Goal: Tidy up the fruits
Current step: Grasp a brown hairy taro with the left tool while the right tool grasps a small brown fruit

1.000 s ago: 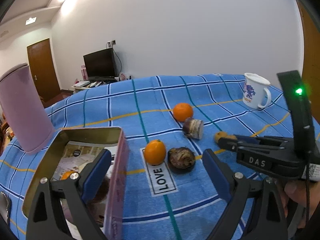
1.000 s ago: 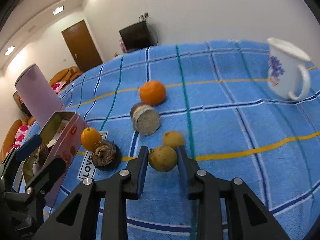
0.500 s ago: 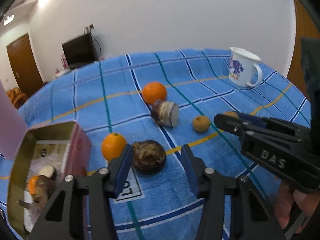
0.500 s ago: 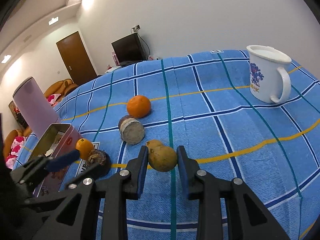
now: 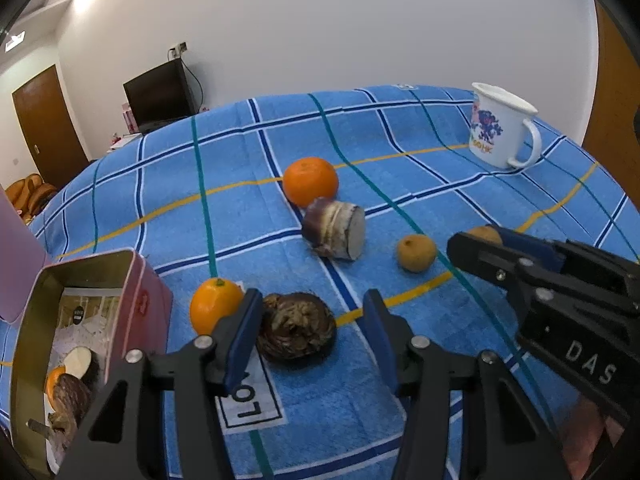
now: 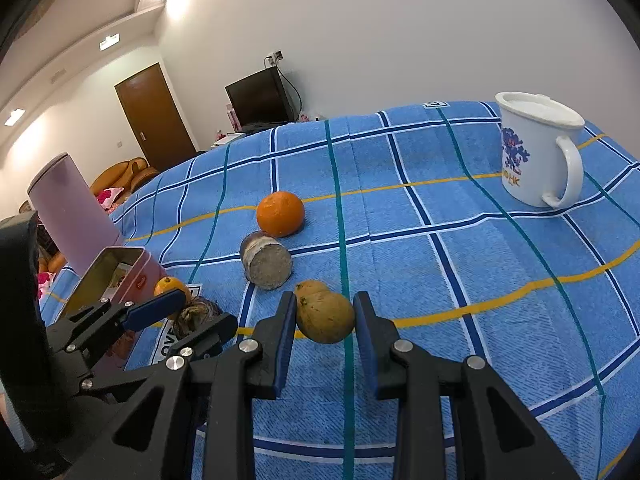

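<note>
My left gripper (image 5: 310, 316) is open around a dark brown wrinkled fruit (image 5: 296, 330) on the blue checked cloth, with a small orange (image 5: 214, 304) just left of it. My right gripper (image 6: 325, 318) is shut on a tan round fruit (image 6: 325, 318), still low on the cloth; a second tan fruit (image 6: 310, 287) sits just behind it. A big orange (image 6: 280, 214) and a cut brown cylinder-shaped piece (image 6: 266, 260) lie farther back. The open pink tin (image 5: 86, 344) at the left holds several fruit pieces.
A white mug (image 6: 538, 150) stands at the back right. A pink cylinder (image 6: 70, 212) stands behind the tin. A "LOVE" label (image 5: 248, 404) is sewn on the cloth under my left gripper. The right gripper also shows in the left wrist view (image 5: 480, 236).
My left gripper swung from over the tin to the dark brown fruit and now straddles it. My right gripper stayed closed on the tan fruit and shifted slightly.
</note>
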